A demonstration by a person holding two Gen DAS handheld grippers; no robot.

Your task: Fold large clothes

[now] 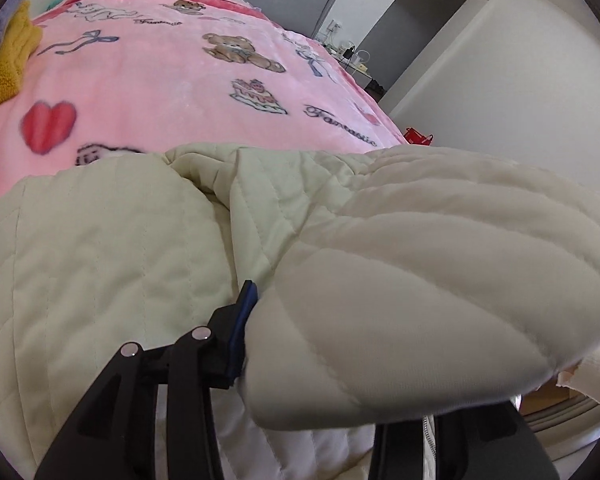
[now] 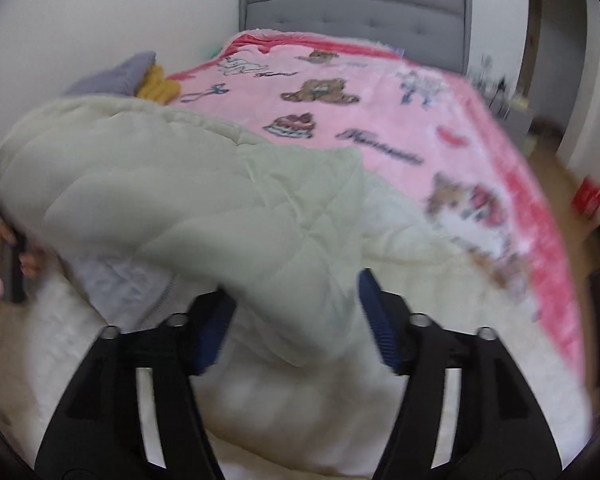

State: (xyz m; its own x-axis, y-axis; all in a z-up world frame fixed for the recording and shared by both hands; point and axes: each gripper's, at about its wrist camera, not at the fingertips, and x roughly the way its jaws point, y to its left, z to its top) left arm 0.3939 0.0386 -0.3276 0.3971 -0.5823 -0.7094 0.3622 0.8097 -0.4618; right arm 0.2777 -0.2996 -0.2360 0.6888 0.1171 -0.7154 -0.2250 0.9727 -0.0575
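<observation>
Folding is in hand: a flap of the cream quilted jacket [image 2: 204, 200] is being carried across the part of it that lies flat at the near edge of the bed [image 2: 356, 12].

Right gripper [image 2: 296, 320]: jaws stand wide apart, with the jacket's fold between them; the pads do not press on it, so I judge this side released.

Left gripper [image 1: 320, 340]: only one blue pad [image 1: 242, 320] shows, lying against the padded roll of fabric. The other finger is buried under the cloth, so I cannot tell whether the jaws grip or merely touch.

Next move, as a judgement: lay the flap down square, clear both grippers, then find the next edge or sleeve to bring in.

Farther up, the pink printed blanket [image 1: 148, 76] covers the bed to the grey headboard; a yellow cloth [image 1: 8, 68] sits at its far left edge.

Hard to make out: the right view is smeared, a zip is only partly seen, and the jacket's near hem is cut off by the frame.
</observation>
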